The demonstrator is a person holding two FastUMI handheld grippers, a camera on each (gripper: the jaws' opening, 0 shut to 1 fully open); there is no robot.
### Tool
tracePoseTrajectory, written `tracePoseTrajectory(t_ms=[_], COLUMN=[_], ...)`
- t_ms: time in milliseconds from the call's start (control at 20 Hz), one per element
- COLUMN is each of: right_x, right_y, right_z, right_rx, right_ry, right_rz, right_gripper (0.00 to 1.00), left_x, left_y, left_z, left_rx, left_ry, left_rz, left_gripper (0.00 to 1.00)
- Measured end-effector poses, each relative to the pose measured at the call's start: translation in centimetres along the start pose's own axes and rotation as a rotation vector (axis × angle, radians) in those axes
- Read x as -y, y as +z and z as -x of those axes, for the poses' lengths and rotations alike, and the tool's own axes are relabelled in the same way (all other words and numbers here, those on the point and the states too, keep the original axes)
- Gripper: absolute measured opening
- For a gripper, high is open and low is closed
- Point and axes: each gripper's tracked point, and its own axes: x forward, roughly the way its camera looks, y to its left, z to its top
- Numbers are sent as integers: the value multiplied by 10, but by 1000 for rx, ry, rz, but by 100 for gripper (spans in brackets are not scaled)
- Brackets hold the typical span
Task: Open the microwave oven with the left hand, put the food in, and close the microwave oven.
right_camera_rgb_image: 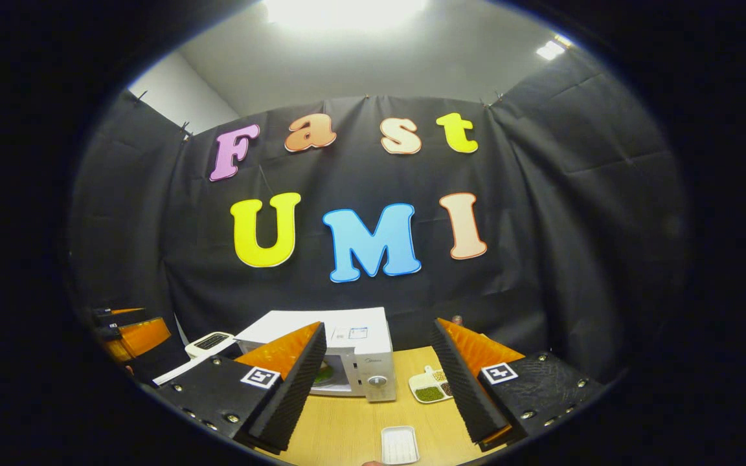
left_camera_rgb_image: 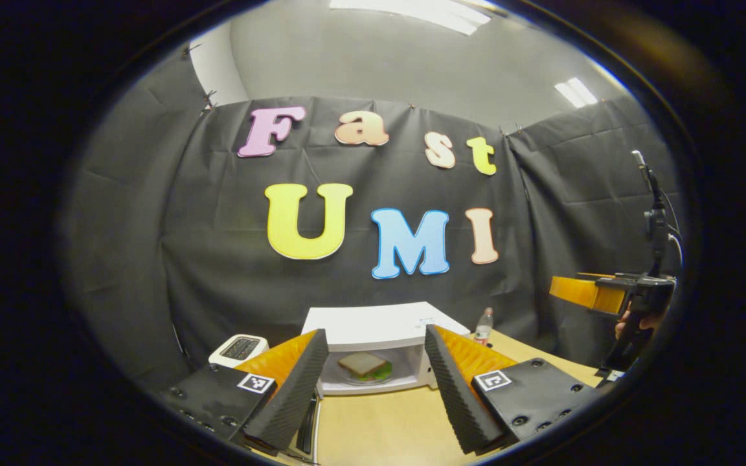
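Toaster [left_camera_rgb_image: 238, 349] far left on wooden table [left_camera_rgb_image: 379, 427]; water bottle [left_camera_rgb_image: 484, 325] far right. Small dish w/ green beans [right_camera_rgb_image: 431, 386] right, white ridged tray [right_camera_rgb_image: 399, 444] near centre.

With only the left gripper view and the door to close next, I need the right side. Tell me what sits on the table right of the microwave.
Observer: A small divided dish holding green and brownish grains sits just right of the microwave.
Operator: Report anything nearer the right gripper.
Observer: A white rectangular tray lies on the table, in front of the open right gripper.
Operator: Describe the oven's controls.
Observer: A round knob sits low on the white panel at its right front.
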Motion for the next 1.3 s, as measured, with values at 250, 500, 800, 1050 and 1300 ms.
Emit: tracePoseTrajectory(t_ms=[250, 500, 800, 1050, 1300], right_x=[-1, -9, -28, -31, -34], right_y=[5, 27, 31, 18, 10], right_z=[14, 20, 16, 10, -2], right_rx=[31, 105, 115, 72, 38], right_ry=[-30, -25, 16, 26, 47], right_rz=[-2, 67, 97, 72, 58], right_gripper=[97, 97, 97, 97, 97], left_x=[-4, -20, -92, -166, -186], left_y=[-1, -12, -53, -102, -145], left_z=[17, 33, 65, 103, 111], left_rx=[-5, -31, -128, -235, -322], left_ry=[-9, -16, 53, 165, 196], left_rz=[1, 7, -10, -20, 31], left_gripper=[96, 51, 5, 7, 7])
